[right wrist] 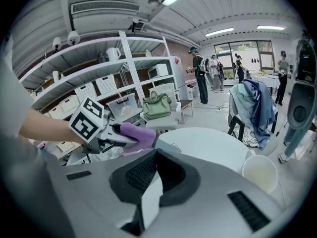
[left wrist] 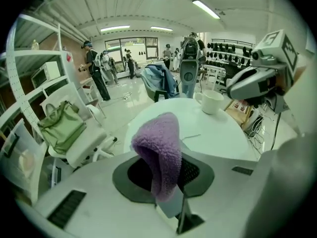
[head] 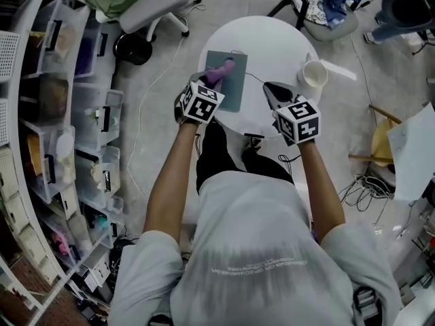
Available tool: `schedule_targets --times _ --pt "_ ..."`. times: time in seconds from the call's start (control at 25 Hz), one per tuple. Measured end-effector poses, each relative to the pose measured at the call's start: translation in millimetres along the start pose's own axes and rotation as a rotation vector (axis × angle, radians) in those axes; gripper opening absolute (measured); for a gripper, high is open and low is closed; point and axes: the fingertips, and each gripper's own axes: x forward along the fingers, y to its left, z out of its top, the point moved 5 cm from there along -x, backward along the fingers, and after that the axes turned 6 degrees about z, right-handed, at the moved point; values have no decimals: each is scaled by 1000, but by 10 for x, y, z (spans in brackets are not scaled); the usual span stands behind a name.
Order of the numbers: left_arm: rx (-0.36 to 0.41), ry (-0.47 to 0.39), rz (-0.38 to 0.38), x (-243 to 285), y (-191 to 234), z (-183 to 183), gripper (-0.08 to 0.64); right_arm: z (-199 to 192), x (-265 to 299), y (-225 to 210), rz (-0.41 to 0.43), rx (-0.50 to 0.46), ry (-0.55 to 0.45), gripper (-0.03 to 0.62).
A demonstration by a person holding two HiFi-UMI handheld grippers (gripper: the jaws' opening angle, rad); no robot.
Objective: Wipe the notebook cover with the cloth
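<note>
- Round white desk stands on a pale floor, with storage shelves along the left and a cup at the desk's right edge.
- The notebook lies flat on the left half of the desk. Its long axis runs near to far, tipped slightly, with one short edge toward the person and the other toward the far rim.
- The left gripper has its jaws clamped on one end of the purple cloth. The free end reaches over the far part of the cover. I cannot tell whether it is touching the cover.
- The right gripper has its jaws together on nothing. It is over bare desk just right of the notebook and does not touch it.
- Risk: nothing pins the notebook, so a wiping stroke would likely slide or turn it on the smooth top, perhaps toward the near-left rim.
- Risk: the cloth is pinched by a small part, so dragging it could fold it under or pull it out of the jaws.
- Risk: pressing too low could put the hard jaw tips on the cover instead of the cloth.
- Risk: a wide move by the right gripper could knock the cup.
</note>
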Motion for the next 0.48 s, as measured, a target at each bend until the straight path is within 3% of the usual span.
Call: schedule_targets --times 0.28,0.48 --pt "90 13 15 479 488 374 75 130 70 -112 -44 27 42 2" --pt "175 68 -20 929 602 403 75 187 154 -265 -99 75 59 2"
